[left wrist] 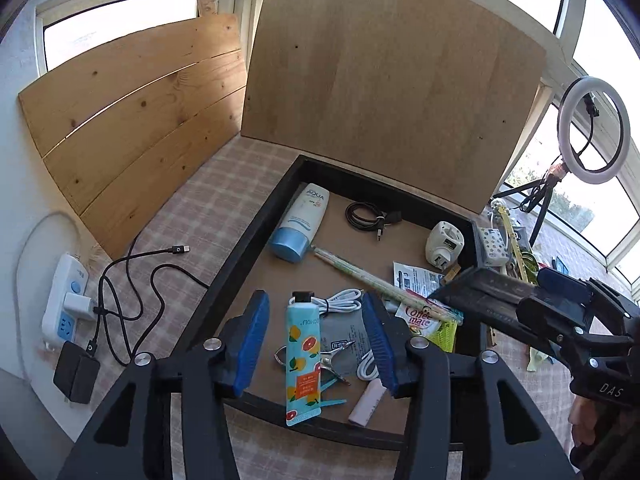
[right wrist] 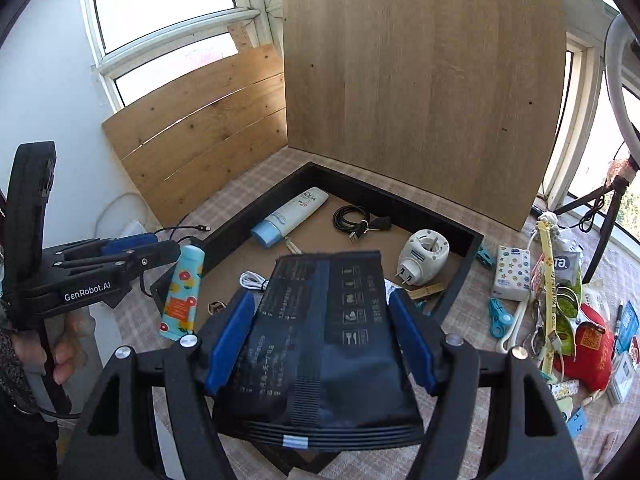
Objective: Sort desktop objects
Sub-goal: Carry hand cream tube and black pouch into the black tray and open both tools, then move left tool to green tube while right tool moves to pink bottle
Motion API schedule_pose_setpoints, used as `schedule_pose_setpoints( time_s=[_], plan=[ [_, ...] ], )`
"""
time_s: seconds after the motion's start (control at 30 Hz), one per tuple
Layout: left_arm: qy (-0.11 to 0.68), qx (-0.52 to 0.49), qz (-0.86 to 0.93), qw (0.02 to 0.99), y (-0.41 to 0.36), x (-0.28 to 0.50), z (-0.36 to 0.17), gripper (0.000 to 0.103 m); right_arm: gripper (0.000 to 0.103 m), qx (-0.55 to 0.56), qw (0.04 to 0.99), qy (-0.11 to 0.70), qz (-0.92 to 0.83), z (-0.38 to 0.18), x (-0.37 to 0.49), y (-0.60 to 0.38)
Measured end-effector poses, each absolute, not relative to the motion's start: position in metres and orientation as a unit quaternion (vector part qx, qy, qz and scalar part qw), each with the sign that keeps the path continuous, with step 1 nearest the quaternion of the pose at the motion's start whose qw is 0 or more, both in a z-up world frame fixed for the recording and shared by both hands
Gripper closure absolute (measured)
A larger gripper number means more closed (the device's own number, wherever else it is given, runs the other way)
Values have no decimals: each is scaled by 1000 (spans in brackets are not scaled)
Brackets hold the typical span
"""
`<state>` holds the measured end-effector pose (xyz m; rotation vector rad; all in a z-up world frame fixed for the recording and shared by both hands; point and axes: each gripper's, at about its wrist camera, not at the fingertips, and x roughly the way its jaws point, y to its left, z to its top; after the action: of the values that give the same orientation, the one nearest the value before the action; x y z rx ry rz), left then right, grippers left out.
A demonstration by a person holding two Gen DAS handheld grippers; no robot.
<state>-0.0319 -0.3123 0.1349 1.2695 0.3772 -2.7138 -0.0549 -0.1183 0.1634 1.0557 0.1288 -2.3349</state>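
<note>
Left tongs (left wrist: 316, 344): spread wide over the near edge of the tray, nothing gripped; seen from the right wrist view at far left (right wrist: 172, 254), just above the hand cream tube.
Right tongs (right wrist: 322, 336): clenched on a black packet (right wrist: 328, 340), held flat above the near right part of the tray; in the left wrist view they come in from the right (left wrist: 440, 294).
Tray (left wrist: 224, 280): black-framed, brown floor, set on the checked bench (left wrist: 192, 216).
Hand cream tube (left wrist: 303, 360): teal with citrus print, black cap pointing far, seen between the blue pads; whether its crimped end rests on the near rim cannot be told.
AQUA tube (left wrist: 304, 220): white with blue cap, lying in the far left corner of the tray.
Black cable (left wrist: 366, 216): coiled, far middle of the tray.
White plug adapter (left wrist: 444, 244): far right corner of the tray.
White cable (left wrist: 340, 304): bundled, just right of the hand cream cap.
Nail clippers (left wrist: 316, 356): on the tray floor beside the tube.
Coffee-mate sachet (left wrist: 424, 320): near right in the tray, under a long stick.
Unsorted pile (right wrist: 560, 300): tissue pack, red pouch, sachets, on the bench right of the tray.
Power strip (left wrist: 64, 300): on the bench at far left, charger plugged in.
</note>
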Motion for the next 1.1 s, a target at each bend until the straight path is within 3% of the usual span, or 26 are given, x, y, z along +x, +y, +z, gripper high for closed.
schedule_pose_setpoints(
  time_s=[0.53, 1.1],
  plan=[
    [119, 427, -896, 19, -286, -44, 133, 58, 34, 394, 226, 8, -891, 164, -63, -58],
    [58, 465, -877, -109, -122, -74, 119, 58, 34, 423, 45, -49, -904, 138, -30, 154]
  ],
)
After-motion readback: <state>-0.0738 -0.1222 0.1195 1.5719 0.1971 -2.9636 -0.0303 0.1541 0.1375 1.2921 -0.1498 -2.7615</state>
